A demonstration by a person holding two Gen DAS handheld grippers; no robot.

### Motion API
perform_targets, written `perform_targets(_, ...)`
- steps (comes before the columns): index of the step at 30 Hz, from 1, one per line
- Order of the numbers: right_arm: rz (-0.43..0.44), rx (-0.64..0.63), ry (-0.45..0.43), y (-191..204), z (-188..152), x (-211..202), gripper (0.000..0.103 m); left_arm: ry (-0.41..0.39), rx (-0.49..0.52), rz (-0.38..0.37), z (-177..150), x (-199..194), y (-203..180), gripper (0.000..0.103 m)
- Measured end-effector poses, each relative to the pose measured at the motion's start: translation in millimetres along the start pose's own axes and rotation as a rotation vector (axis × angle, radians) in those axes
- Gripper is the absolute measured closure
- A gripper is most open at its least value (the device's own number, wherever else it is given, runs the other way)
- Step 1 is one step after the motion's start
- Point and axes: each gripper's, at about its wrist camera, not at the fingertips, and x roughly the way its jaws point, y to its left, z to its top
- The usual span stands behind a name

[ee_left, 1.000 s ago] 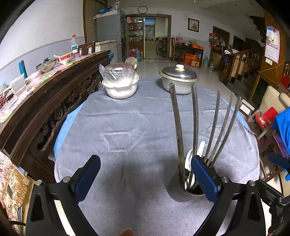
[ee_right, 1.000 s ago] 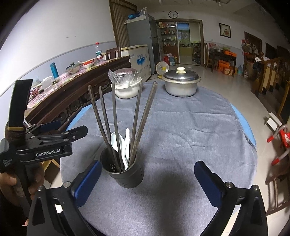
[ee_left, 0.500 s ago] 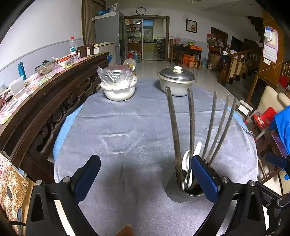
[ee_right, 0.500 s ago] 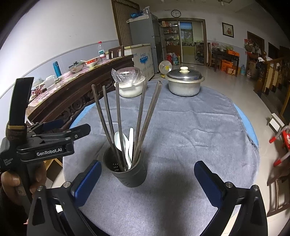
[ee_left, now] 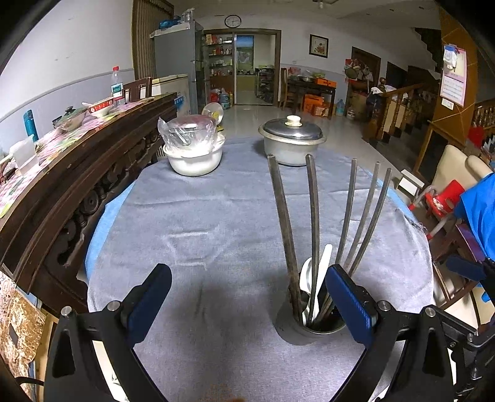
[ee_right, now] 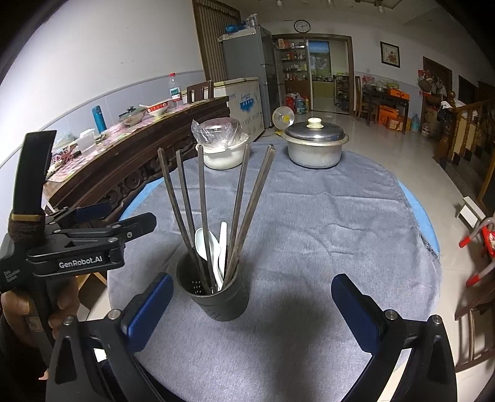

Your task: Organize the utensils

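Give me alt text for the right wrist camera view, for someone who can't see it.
A dark utensil holder full of long chopsticks and white spoons stands on a round table under a grey cloth, just ahead of the open, empty right gripper. The left gripper is held at the left edge; a lidded metal pot and covered white bowl sit at the far side.

Home: dining room, kitchen past the doorway.

Round table w/ grey cloth [ee_right: 324,216], lidded pot [ee_right: 314,143] & wrapped bowl [ee_right: 222,148] on it. Carved wood sideboard [ee_left: 77,173] w/ dishes, fridge [ee_right: 250,65] & chest freezer [ee_right: 244,99] by the wall, clock [ee_right: 302,26] over door, pantry shelves [ee_right: 292,62] beyond, stair rail [ee_left: 399,105] & calendar [ee_left: 453,77] on right.
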Motion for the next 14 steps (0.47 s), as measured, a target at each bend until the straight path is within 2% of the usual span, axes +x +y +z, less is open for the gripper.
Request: perform_targets(14, 0.003, 0.008, 0.003, -5.1, -1.0, 1.1, 0.0, -0.002, 0.031, -0.036, 1.6, -1.0, -8.5, 0.003)
